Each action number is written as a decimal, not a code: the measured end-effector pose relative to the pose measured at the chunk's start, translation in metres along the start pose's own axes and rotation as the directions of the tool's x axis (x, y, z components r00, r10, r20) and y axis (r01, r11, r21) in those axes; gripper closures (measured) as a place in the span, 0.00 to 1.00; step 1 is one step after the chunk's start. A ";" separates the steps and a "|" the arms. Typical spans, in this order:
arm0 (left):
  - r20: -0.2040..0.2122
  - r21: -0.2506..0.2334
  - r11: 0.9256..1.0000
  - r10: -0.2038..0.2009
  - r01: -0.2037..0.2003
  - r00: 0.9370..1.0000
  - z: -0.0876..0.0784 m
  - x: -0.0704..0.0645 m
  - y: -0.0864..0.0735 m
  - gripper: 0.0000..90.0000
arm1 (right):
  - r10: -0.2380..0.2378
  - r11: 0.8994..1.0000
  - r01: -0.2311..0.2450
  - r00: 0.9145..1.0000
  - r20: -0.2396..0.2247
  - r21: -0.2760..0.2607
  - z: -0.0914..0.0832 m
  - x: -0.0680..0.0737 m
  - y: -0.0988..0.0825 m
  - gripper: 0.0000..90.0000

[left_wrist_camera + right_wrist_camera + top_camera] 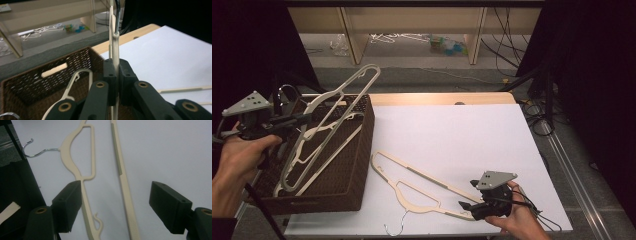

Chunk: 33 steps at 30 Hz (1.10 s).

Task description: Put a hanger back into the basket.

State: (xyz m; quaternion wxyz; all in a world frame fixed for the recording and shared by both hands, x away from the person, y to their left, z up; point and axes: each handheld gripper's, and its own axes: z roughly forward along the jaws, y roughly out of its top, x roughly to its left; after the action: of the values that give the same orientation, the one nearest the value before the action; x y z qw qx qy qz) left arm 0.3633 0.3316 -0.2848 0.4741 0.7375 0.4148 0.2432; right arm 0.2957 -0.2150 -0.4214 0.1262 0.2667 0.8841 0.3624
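Observation:
My left gripper (306, 119) is shut on a cream plastic hanger (343, 92) that stands tilted over the brown wicker basket (366, 145), its top end above the far rim. In the left gripper view the jaws (116, 68) pinch this hanger's thin edge (115, 43), and another cream hanger (72, 85) lies in the basket (30, 75) below. A third cream hanger (422, 176) with a metal hook (394, 229) lies flat on the white table. My right gripper (465, 205) hovers at its near end, open. Its pads (67, 205) straddle the hanger's bar (121, 173) without pressing on it.
The basket stands at the table's left side, on the white sheet (462, 135). Wooden shelf legs (476, 35) and floor clutter (444, 45) lie beyond the far edge. Cables (537, 120) hang off the right side. The table's front edge (15, 177) is close to the hook (33, 152).

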 end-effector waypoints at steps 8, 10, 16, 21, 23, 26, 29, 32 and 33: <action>-0.047 0.067 0.998 0.008 -0.005 0.999 0.006 0.019 -0.020 0.95 | 0.016 1.000 -0.016 1.000 0.010 0.002 0.001 0.000 0.000 0.25; -0.061 0.084 0.996 0.014 -0.009 0.998 0.007 0.022 -0.024 0.95 | 0.016 1.000 -0.016 1.000 0.008 0.003 0.001 0.000 0.000 0.25; -0.071 0.122 0.992 0.031 -0.022 0.997 0.008 0.031 -0.035 0.95 | 0.018 1.000 -0.018 1.000 0.007 -0.003 0.001 0.000 0.000 0.22; -0.056 0.155 0.988 0.030 -0.021 0.998 0.011 0.037 -0.045 0.95 | 0.012 1.000 -0.012 1.000 0.007 -0.007 0.001 0.000 0.000 0.21; -0.052 0.169 0.985 0.024 -0.015 0.998 0.013 0.039 -0.049 0.95 | 0.005 1.000 -0.005 1.000 0.002 0.008 0.001 -0.001 0.000 0.22; -0.045 0.170 0.985 0.003 0.004 0.999 0.018 0.043 -0.056 0.95 | 0.010 1.000 -0.010 1.000 -0.001 0.009 0.000 -0.001 0.001 0.22; -0.047 0.191 0.981 -0.015 0.024 0.999 0.023 0.045 -0.060 0.95 | 0.012 1.000 -0.012 1.000 0.008 0.001 0.002 0.000 0.000 0.22; -0.045 0.208 0.977 -0.034 0.043 0.998 0.032 0.047 -0.065 0.95 | 0.013 1.000 -0.013 1.000 0.010 0.000 0.001 -0.001 0.000 0.22; -0.043 0.221 0.974 -0.035 0.044 0.998 0.034 0.048 -0.067 0.95 | 0.002 1.000 -0.002 1.000 0.012 0.000 0.002 -0.001 -0.001 0.22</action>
State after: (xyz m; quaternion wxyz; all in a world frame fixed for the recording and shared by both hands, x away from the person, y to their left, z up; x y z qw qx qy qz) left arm 0.3891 0.3690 -0.3613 0.3854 0.7726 0.4631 0.2003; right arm 0.2972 -0.2152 -0.4230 0.1311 0.2696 0.8831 0.3609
